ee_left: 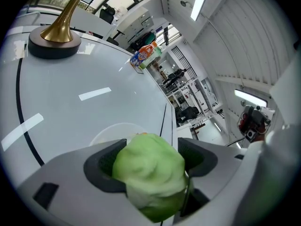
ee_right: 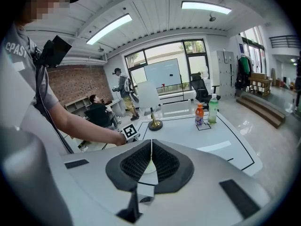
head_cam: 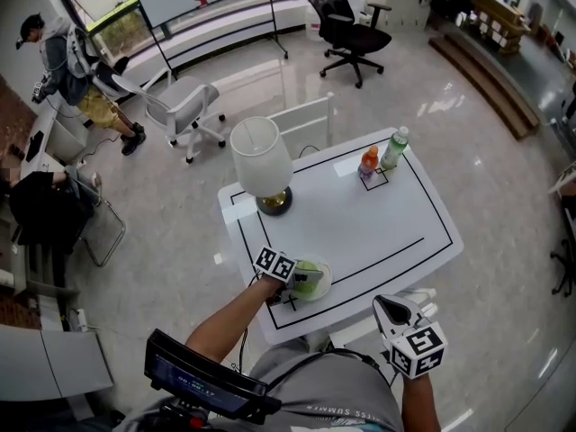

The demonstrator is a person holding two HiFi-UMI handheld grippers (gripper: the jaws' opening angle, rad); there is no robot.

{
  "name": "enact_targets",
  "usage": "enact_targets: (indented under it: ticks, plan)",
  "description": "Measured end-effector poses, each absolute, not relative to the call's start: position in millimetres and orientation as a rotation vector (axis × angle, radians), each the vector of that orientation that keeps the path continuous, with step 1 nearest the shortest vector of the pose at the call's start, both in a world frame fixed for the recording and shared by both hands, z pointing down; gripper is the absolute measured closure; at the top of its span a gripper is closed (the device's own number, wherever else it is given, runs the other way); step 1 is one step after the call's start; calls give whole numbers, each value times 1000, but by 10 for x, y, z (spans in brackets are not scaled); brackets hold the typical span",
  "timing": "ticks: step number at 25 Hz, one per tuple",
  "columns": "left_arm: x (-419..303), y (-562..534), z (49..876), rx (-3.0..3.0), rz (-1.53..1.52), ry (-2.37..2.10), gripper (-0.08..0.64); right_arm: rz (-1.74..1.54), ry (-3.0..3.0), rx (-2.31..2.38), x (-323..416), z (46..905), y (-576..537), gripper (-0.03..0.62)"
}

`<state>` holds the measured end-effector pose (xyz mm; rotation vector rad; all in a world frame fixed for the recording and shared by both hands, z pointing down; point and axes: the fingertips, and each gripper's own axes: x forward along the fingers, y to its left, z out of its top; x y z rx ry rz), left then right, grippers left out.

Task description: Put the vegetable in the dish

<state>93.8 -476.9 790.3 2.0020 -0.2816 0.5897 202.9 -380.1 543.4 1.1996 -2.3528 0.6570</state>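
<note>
While the left gripper (ee_left: 150, 160) hung low over the near-left part of the white table (head_cam: 387, 232), its fingers (ee_left: 100, 166) were clamped on the vegetable (ee_left: 149, 175). One dark ribbed pad pressed each side. The veg was wedged btwn them, filling the gap and bulging out past the tips and below them.

In the head view the veg sat w/in the outline of the dish (head_cam: 328, 275), a pale round dish by the table's front edge. In the left gripper view the dish rim showed just beyond the veg. Whether veg touched dish couldn't be told.

Veg looked like a small rounded head: pale green, soft crinkled folds like leaves, lighter low on one side, w/ a tiny yellowish fleck on top.

Right gripper (ee_right: 151, 160) was held off the table's near-right corner, close to the person's body, its pads pressed together w/ nothing btwn them.

Further back stood a lamp (head_cam: 262, 162) w/ a white shade. At the far edge stood an orange bottle (head_cam: 369, 162) just beside a green bottle (head_cam: 394, 148).
</note>
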Motion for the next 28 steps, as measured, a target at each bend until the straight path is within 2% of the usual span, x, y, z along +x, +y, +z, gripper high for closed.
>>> enact_targets:
  ticks: [28]
  plan:
    - [844,-4809,7850,2049,569,-341,230,705,-2321,1177,1984,5597,-3773,584]
